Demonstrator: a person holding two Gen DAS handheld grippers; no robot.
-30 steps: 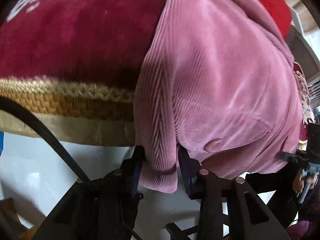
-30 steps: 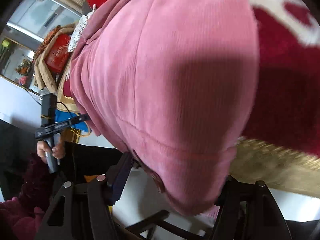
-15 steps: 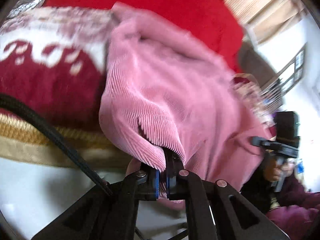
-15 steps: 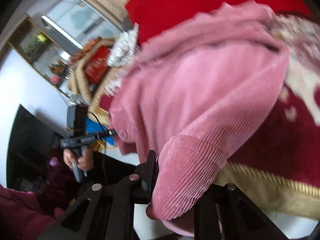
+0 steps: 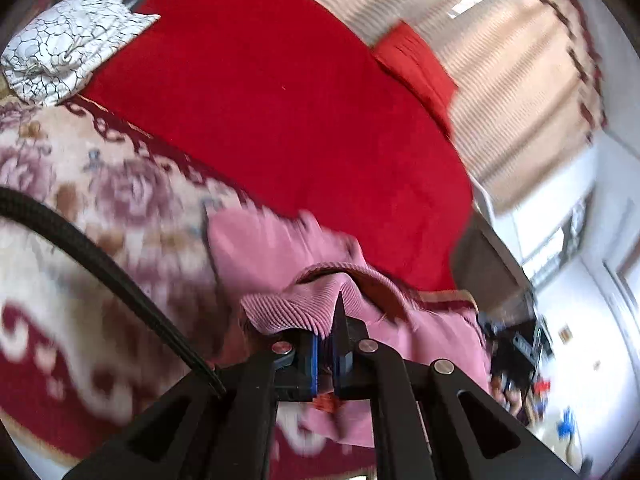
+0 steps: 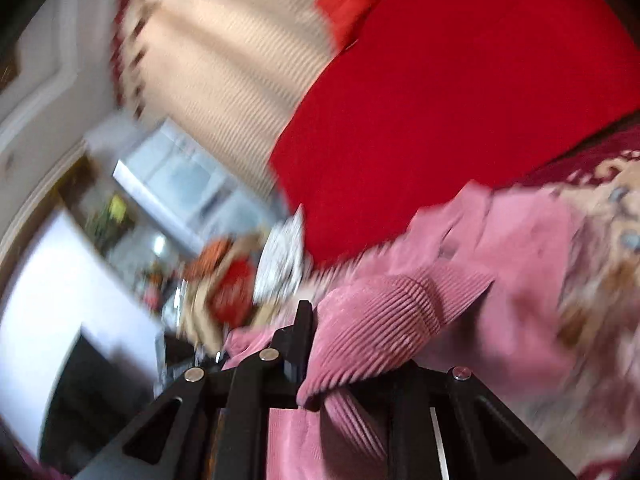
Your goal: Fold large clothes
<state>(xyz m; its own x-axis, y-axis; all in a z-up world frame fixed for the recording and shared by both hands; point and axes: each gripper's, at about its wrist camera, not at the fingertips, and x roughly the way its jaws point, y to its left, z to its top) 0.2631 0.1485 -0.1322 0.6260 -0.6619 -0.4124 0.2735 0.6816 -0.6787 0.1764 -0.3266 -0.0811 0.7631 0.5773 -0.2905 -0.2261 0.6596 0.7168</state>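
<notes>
A pink corduroy garment (image 5: 280,256) is lifted off a floral red-and-cream bed cover (image 5: 100,200). My left gripper (image 5: 326,344) is shut on a ribbed edge of it, with cloth hanging below the jaws. In the right wrist view the same pink garment (image 6: 520,264) stretches away to the right. My right gripper (image 6: 320,344) is shut on its thick corduroy fold, which bulges over the right finger and hides it. Both views are blurred by motion.
A plain red blanket (image 5: 280,100) covers the far half of the bed, with a red pillow (image 5: 416,64) by the curtains. A white crackle-pattern cloth (image 5: 68,44) lies at the far left. A cluttered table with a red box (image 6: 234,292) stands to the left in the right wrist view.
Both grippers closed on the pink garment's hem, then rose and tilted up. The views swung from the cloth at the bed's edge to the bed's far side and the curtains.
</notes>
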